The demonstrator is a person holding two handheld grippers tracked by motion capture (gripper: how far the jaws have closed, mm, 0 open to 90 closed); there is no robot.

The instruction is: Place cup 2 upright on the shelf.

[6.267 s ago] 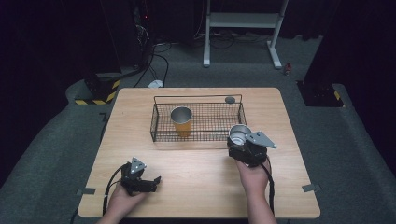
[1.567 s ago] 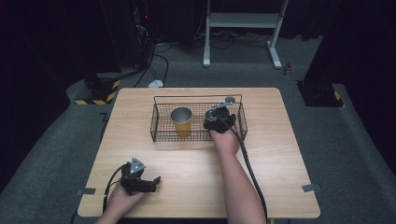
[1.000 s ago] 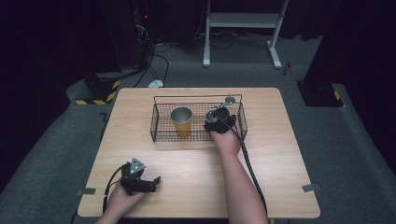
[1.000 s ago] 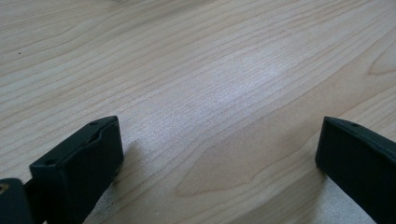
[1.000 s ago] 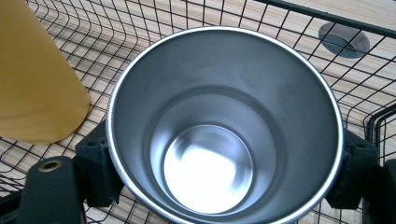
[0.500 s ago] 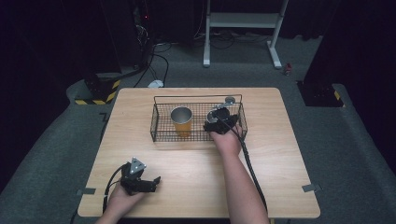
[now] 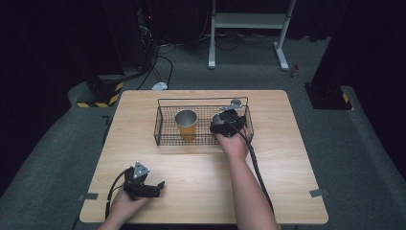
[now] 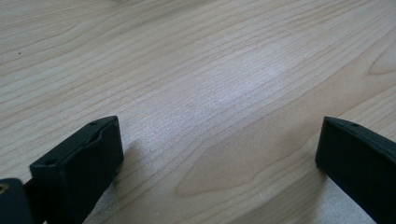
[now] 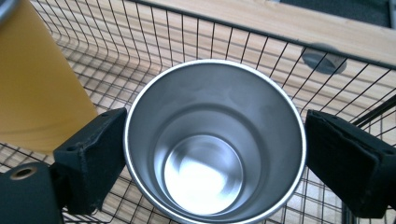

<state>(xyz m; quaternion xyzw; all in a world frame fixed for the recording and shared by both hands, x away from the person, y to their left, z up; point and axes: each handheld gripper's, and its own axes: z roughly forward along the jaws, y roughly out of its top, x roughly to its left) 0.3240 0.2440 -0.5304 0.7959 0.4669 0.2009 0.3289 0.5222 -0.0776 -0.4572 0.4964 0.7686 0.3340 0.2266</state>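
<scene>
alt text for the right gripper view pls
An empty steel cup stands upright in a black wire basket, between the right gripper's open black jaws. An orange cup stands beside it at the left.

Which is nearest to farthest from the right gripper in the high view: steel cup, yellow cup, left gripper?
1. steel cup, between the jaws of the right gripper, in the wire basket.
2. yellow cup, to its left in the basket.
3. left gripper, at the table's near-left part.
</scene>
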